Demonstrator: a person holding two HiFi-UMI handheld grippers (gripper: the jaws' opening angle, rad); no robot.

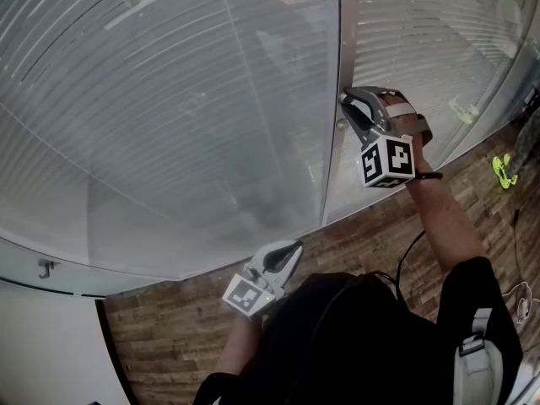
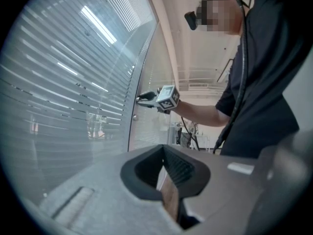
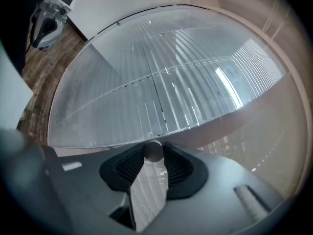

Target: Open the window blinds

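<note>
The slatted window blinds (image 1: 169, 116) fill the head view from 9 o'clock over 12 to 2 o'clock, sitting behind glass panes. A pale upright frame (image 1: 333, 99) divides them, running from 12 o'clock down to the centre. Wooden floor (image 1: 169, 327) takes the lower band from 7 to 4 o'clock. The person's dark shirt (image 1: 363, 336) shows at 5 o'clock.

The right hand-held gripper (image 1: 346, 99) is raised to the frame, at 2 o'clock from the centre. In its own view its pads are clenched on a small round grey knob (image 3: 153, 151) that stands out from the frame at the blinds' edge.

The left hand-held gripper (image 1: 291, 247) hangs low at 6 o'clock, well apart from the glass. Its jaws are closed together on nothing. A small green object (image 1: 504, 171) lies on the floor at 3 o'clock.
</note>
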